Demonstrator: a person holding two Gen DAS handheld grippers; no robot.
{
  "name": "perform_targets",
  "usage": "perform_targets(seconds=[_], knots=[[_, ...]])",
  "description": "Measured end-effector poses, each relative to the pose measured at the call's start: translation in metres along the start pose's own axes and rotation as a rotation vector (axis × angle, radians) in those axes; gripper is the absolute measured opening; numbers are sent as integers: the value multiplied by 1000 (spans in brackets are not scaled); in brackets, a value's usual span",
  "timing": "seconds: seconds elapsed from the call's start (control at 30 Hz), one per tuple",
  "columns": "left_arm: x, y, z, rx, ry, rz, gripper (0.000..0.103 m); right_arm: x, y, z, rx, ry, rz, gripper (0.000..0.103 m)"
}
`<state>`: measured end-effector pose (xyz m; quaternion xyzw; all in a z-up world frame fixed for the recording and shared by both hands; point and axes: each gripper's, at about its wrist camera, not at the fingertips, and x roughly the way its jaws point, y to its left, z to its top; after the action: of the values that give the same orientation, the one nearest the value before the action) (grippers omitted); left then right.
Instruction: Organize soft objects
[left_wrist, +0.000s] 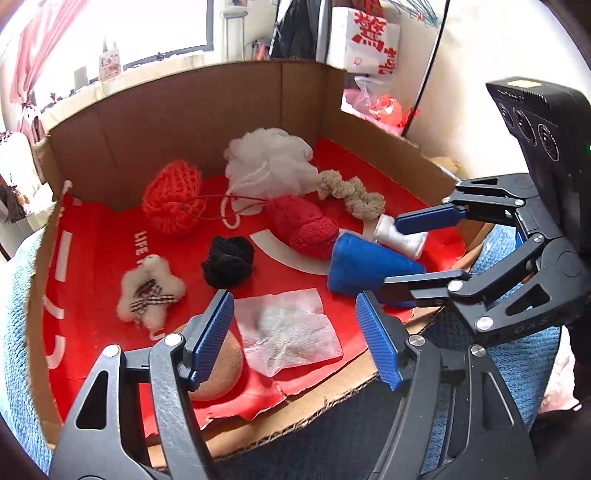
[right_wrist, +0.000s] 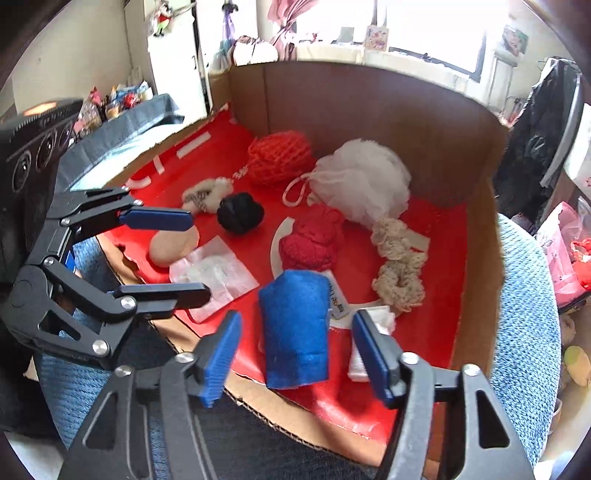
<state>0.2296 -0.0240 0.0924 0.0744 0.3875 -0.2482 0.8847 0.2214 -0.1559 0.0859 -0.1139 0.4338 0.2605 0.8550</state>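
1. Two grippers hovered over the red-lined box (left_wrist: 155, 122), both wide apart and holding nothing: the left gripper (left_wrist: 295, 332) at the lower centre of its view, the right gripper (right_wrist: 295, 350) at the lower centre of its own.
2. No sorting looked begun; the soft things lay scattered across the middle of both views.
3. Between the left jaws, beyond them, sat the gauze pad (left_wrist: 291, 332); the blue roll (right_wrist: 295, 328) lay between the right jaws, untouched.
4. Next, I judged, each gripper needed to drop and close on its item, squeezing lightly since both would squash.
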Motion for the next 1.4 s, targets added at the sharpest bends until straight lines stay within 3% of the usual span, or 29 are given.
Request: perform_targets(seconds=[0.27,0.47,0.6,0.7,0.97,1.07,1.4], knots=[[-38,10,-1,-73,-129,86,82,-34,3,3,71,-115,-81,85],[-61,16,1,-128,-231,175,95,-58,9,5,145,-224,-165,103],[-65,19,1,-152,-315,284,98,-59,14,0,205,-303,-291,103],[-61,25,-3,-181,-349,307,98,-56,14,-7,257,-361,-341,103],[-38,31,-13,-221,-343,303,98,-34,9,-17,294,-425,-415,103],[-30,32,-16,-226,-308,299,98,-24,6,-21,311,-402,-385,103],[-23,36,-25,-244,-279,315,98,-16,10,-22,285,-378,-407,103]])
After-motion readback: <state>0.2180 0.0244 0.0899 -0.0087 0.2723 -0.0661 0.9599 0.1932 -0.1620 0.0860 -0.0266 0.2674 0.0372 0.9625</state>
